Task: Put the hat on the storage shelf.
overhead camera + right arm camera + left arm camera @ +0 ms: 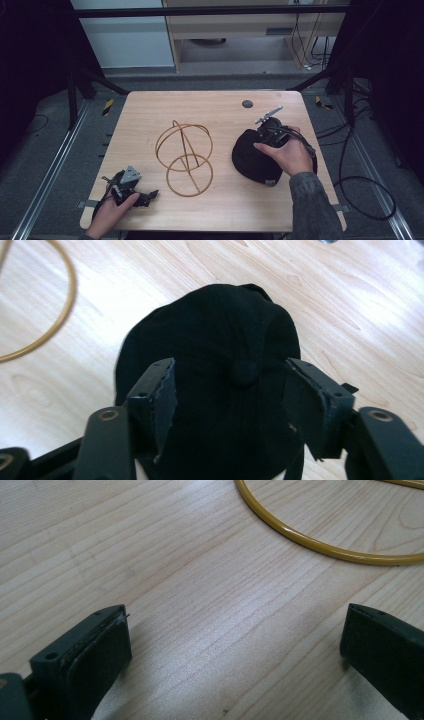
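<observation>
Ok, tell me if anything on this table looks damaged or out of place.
The pad edge on a finger of the right gripper looks frayed. Otherwise the black cap and the wire stand sit intact on the table.

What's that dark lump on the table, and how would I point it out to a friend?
Start at the wooden table and find the yellow wire frame in its middle. Just right of that lies a black cap, with the right claw around its top button. It is the soft, dark thing there; the frame is thin, bare hoops.
</observation>
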The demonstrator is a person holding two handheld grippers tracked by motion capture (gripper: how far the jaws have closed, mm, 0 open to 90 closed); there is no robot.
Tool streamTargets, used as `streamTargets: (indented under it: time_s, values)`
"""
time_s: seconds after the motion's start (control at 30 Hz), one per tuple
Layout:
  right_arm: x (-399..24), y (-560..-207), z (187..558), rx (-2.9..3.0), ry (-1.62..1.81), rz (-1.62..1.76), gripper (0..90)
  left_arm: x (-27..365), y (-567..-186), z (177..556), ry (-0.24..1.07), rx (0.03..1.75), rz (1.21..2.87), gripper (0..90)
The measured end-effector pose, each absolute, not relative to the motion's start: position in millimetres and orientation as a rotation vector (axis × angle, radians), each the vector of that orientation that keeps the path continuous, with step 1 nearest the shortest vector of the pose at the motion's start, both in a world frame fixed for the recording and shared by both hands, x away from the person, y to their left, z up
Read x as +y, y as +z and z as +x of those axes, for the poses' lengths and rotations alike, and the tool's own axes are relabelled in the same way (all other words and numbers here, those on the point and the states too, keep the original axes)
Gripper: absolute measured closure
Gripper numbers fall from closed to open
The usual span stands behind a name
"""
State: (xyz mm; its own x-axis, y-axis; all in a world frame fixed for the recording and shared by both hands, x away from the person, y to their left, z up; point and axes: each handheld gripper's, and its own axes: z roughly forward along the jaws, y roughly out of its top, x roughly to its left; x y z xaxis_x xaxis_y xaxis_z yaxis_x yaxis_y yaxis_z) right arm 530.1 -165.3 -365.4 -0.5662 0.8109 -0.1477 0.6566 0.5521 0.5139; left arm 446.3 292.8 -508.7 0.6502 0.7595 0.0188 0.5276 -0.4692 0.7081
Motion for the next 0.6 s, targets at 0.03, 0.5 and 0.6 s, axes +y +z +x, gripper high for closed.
streamTargets:
  time_s: [0.03,0.5,0.6]
  values:
    - [-166,-369,535,2.433,0.577,1.210,41.2,293,-509,446,0.437,0.994,2.182,0.0]
    - [-163,-392,561,2.502,0.479,1.283,54.3,293,-509,446,0.437,0.994,2.183,0.0]
    - [-164,-394,562,2.527,0.463,1.267,67.0,293,-509,446,0.436,0.991,2.183,0.0]
